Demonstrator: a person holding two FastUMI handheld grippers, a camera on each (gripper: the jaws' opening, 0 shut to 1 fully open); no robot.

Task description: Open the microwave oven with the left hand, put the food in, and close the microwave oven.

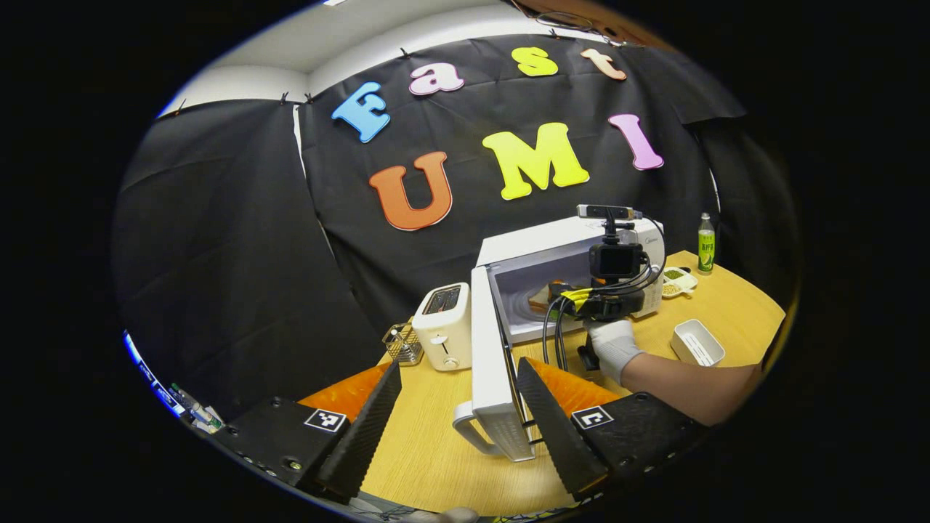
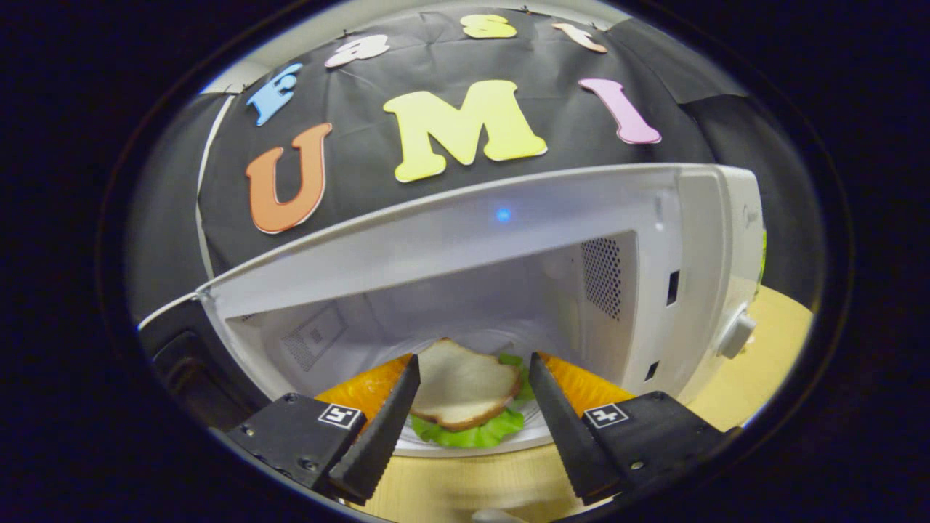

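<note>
In the right gripper view the right gripper [image 2: 468, 407] hangs open at the mouth of the microwave oven [image 2: 654, 240], its ridged, wedge-shaped fingers [image 2: 385, 428] spread wide with nothing pressed between them. Between and just beyond them lies the food, a sandwich [image 2: 465, 396] of a pale bread slice with a brown crust on ruffled green lettuce, resting on the round white turntable plate [image 2: 523, 436] inside the cavity. The cavity is smooth white, with a perforated vent patch on its right wall and a round knob [image 2: 735, 334] on the outer panel at the right. In the left gripper view the left gripper [image 1: 458, 407] is open too, its serrated fingers [image 1: 363, 428] wide apart and gripping nothing; the right one stands just beside the near edge of the microwave door [image 1: 490, 370], which is swung fully open, its curved white handle [image 1: 468, 432] near the gap. Farther off, a gloved hand [image 1: 614, 347] holds the other gripper at the oven's opening. Left of the oven on the light wooden table [image 1: 436, 450] stand a white toaster [image 1: 443, 327] and a small wire basket [image 1: 403, 343]; to the right lie an oblong white dish [image 1: 697, 343], a small divided dish [image 1: 676, 282] and a green-labelled bottle [image 1: 705, 243].
</note>
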